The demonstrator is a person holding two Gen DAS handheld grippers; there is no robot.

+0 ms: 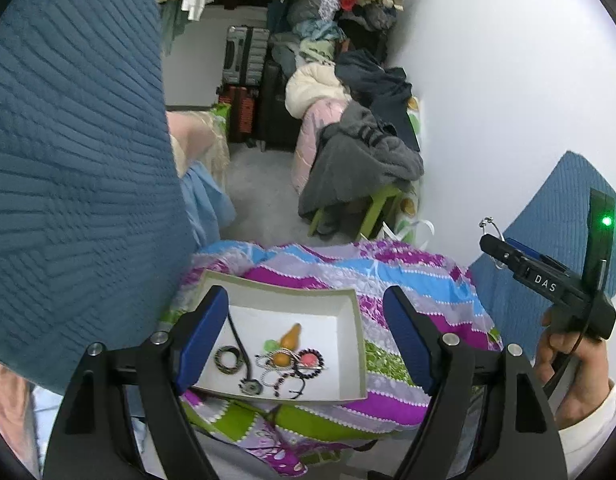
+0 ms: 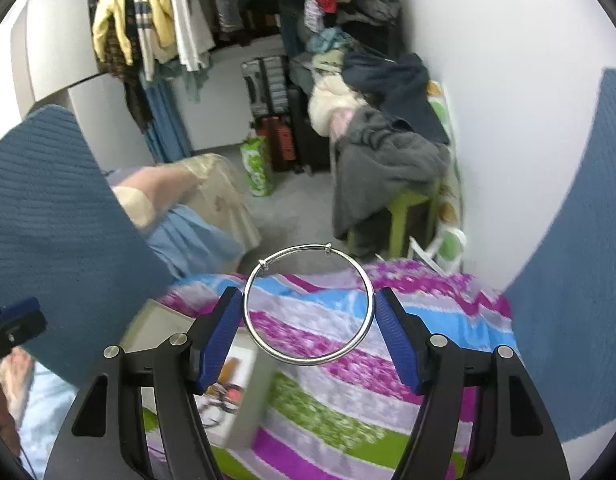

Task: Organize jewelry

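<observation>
A shallow white box (image 1: 350, 308) lies on a striped purple, blue and green cloth (image 1: 348, 268). In it lie several pieces of jewelry (image 1: 285, 360): dark rings, beaded bracelets, an orange pear-shaped pendant and a black cord. My left gripper (image 1: 308, 340) is open and empty, with its fingers on either side of the box. My right gripper (image 2: 309, 316) is shut on a silver bangle (image 2: 308, 360), held across its width above the cloth, right of the box (image 2: 251, 392). The right gripper with the bangle (image 1: 492, 232) also shows in the left wrist view, up at the right.
Blue quilted cushions (image 1: 67, 160) rise at left and right (image 2: 580, 280). Beyond the cloth are a grey floor, a green stool piled with clothes (image 1: 360, 160), suitcases (image 1: 247, 80), hanging clothes and a white wall (image 1: 508, 80).
</observation>
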